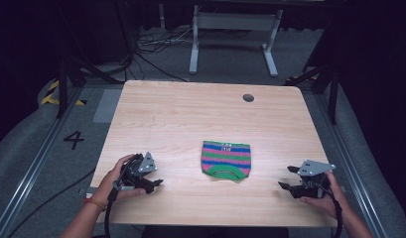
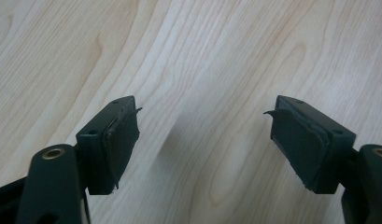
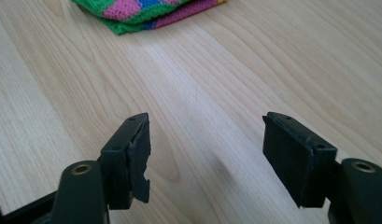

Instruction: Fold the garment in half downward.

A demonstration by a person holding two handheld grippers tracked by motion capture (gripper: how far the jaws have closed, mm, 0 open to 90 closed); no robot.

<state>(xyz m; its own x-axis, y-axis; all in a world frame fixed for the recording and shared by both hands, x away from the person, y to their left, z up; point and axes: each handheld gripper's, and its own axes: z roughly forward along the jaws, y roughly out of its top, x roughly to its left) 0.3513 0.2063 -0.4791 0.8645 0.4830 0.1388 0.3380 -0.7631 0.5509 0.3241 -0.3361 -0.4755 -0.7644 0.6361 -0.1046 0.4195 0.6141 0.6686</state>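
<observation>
Left tool [image 1: 152, 184] sits at the desk's [image 1: 190, 114] near-left corner, jaws spread wide, nothing between them. In the left gripper view its pads [image 2: 121, 140] hang over bare wood grain, the tool [image 2: 202, 135] close to the surface.

The cloth [image 1: 226, 159], knitted in pink, blue and green stripes, lies flat between the two tools, a bit right of desk centre and toward the near edge. It looks folded, green band curving along its near side. Touches neither tool.

Right tool [image 1: 290, 179] is at the near-right corner, also gaping and empty, pointed inward at the cloth. In the right gripper view the tool [image 3: 205, 154] looks along the desk and a corner of the cloth [image 3: 142, 11] shows at the top edge, well ahead of the jaws.

Judgement: a rest or start pose, no grasp begun. The step in hand is the approach to the cloth. Next move calls for both tools to travel inward and come down low, each taking a side edge or corner. The cloth is thin and flat, so a jaw has to slide under or pinch the top layer cleanly.

Around it: a round cable hole [image 1: 248, 97] near the far-right corner, well apart from the work. Nothing on the desk blocks either path. Main risk is pinching through both layers or pushing the cloth instead of lifting it.
</observation>
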